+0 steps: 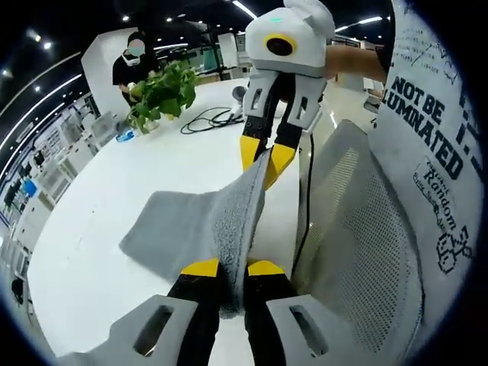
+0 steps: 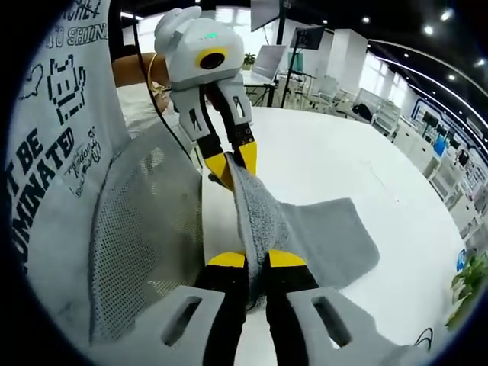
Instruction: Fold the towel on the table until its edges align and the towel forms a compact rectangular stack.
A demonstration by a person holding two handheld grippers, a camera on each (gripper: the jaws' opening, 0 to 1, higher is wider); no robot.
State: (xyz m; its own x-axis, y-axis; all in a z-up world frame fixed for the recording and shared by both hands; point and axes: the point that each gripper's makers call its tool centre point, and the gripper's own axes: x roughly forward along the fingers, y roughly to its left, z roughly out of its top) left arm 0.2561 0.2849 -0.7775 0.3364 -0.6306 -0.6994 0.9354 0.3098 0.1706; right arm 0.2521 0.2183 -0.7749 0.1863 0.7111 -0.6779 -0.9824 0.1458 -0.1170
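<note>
Two grippers, the left gripper [image 1: 232, 268] and right gripper [image 2: 256, 259], each pinch one end of the towel's [image 1: 179, 232] edge, stretching it taut. Its remainder drapes onto the table [image 1: 91, 221], likely ready for folding over.

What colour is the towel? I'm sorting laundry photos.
Plain grey; the towel shows best in the left gripper view.

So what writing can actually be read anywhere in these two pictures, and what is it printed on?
"NOT BE" over "LUMINATED", cut off at the left: on the person's white shirt, left gripper view.
"Random": same shirt, lower down; the small print around it is too small to read.
"BE" over "MINATED", cut off: on the shirt in the right gripper view.
"SHOND", uncertain and cut off: top of the shirt there.
The towel, the table and both grippers carry no writing.
</note>
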